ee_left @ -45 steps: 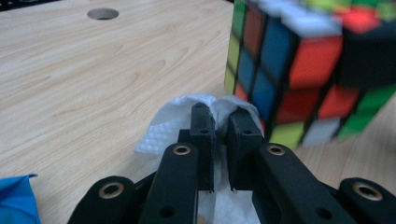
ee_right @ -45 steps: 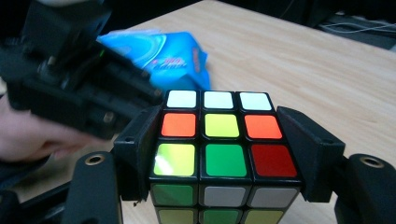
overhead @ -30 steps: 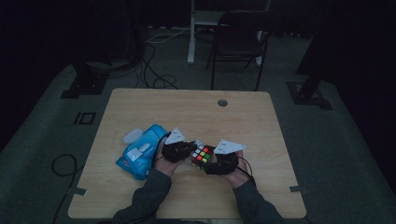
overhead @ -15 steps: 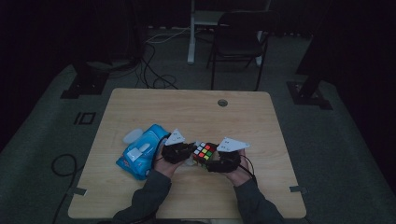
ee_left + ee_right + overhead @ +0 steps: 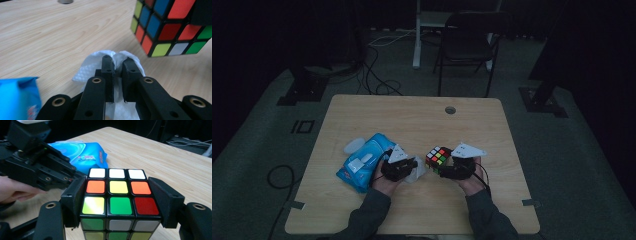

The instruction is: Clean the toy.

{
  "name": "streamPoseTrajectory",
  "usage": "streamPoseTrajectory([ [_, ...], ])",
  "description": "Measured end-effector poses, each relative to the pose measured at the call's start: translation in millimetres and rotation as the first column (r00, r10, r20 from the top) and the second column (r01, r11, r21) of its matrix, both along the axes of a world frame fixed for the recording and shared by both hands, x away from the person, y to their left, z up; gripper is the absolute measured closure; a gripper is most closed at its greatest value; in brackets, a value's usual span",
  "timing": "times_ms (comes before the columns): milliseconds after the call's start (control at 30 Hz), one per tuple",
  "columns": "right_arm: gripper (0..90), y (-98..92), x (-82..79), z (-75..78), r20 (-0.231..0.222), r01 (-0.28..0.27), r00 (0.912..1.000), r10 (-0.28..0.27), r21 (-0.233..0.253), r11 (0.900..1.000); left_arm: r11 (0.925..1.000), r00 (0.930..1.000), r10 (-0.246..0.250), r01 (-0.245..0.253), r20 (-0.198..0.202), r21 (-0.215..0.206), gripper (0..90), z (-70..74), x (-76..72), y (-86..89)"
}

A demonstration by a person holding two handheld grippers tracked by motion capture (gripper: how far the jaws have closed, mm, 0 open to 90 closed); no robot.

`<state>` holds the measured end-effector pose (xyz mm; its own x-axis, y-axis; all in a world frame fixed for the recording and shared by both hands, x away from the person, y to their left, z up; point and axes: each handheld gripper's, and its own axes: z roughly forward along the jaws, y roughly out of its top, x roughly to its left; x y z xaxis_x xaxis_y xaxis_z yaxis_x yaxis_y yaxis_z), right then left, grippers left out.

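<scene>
Right gripper (image 5: 120, 202): its jaws are pressing on the two side faces of the puzzle cube (image 5: 119, 195), holding it clear of the table; white row lying farthest from the camera, orange-yellow-orange next, yellow-green-red nearest.
Left gripper (image 5: 117, 60): its jaws are standing narrow, pinching a fold of the white wipe (image 5: 100, 66), which is bunching up around both tips and spilling toward the wood below.
Gap between the two: in the high view the left gripper (image 5: 404, 167) and right gripper (image 5: 447, 167) are sitting near each other, the cube (image 5: 438, 156) just beside the wipe (image 5: 416, 172) but not touching it.
Left flank: the blue wipes pack (image 5: 362, 162) is lying just beside the left gripper, leaving little room that way.
Table (image 5: 412, 115): bare wood is stretching ahead to the far edge, broken by a round cable hole (image 5: 450, 110).
Right flank: open wood is running from the right gripper to the table's right edge.
Near edge: both sleeves are crossing it.
</scene>
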<state>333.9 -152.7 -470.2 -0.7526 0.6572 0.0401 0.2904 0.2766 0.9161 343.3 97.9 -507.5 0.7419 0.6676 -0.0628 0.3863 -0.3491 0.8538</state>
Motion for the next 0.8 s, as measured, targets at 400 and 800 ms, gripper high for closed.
streamPoseTrajectory([
  [400, 34.1, -4.7, 4.4, -6.1, 0.009, 0.053, 0.9985, -0.053, -0.040, 0.998, 0.9931, 0.9948, 0.101, -0.102, 0.013, 0.058, 83.0, -12.0, -1.7, 10.5],
  [800, 34.0, -13.0, 11.9, -22.5, -0.016, 0.109, 0.9938, -0.110, -0.060, 0.992, 0.9886, 0.9918, 0.128, -0.128, 0.006, 0.079, 81.5, -18.2, -4.1, 16.7],
])
